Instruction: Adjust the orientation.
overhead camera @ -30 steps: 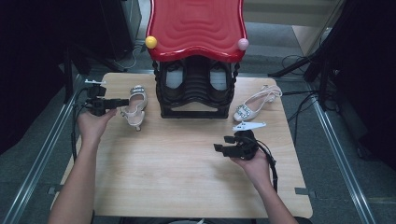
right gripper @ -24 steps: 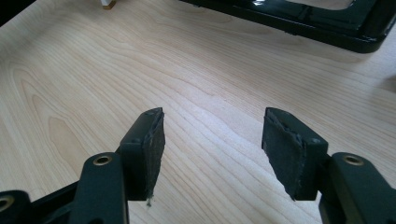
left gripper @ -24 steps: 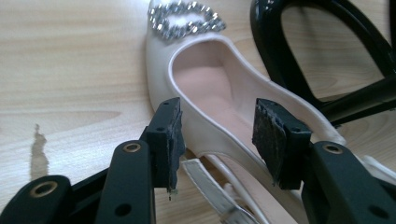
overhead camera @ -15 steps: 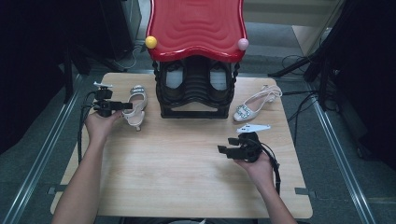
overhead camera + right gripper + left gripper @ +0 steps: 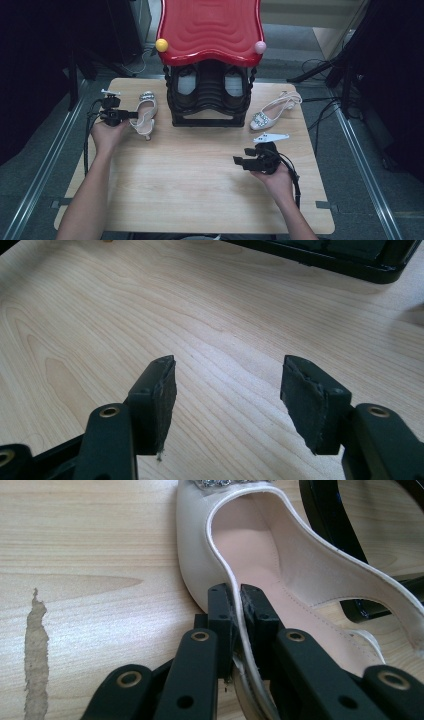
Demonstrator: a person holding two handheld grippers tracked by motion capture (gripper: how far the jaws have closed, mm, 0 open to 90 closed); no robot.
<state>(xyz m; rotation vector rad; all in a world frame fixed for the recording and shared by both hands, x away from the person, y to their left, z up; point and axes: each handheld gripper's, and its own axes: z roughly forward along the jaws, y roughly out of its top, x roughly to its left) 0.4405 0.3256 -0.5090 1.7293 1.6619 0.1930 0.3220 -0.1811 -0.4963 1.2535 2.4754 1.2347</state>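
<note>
Pinching only the thin side wall of the cream jewelled slingback shoe (image 5: pixel 260 555), just left of the black-and-red shoe rack (image 5: pixel 210 60), my left hand-held gripper (image 5: pixel 239 605) has just closed; lifting could let it slip. Right hand-held gripper (image 5: pixel 227 390) gapes wide, holding nothing.

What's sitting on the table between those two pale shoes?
The black shoe rack with its red top stands between the left shoe, pinched by the left gripper, and the right shoe, as the high view shows.

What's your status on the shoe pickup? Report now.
Left hand-held gripper just closed on left shoe side wall. Right hand-held gripper open over bare table. Shoe rack beside shoe, apart.
</note>
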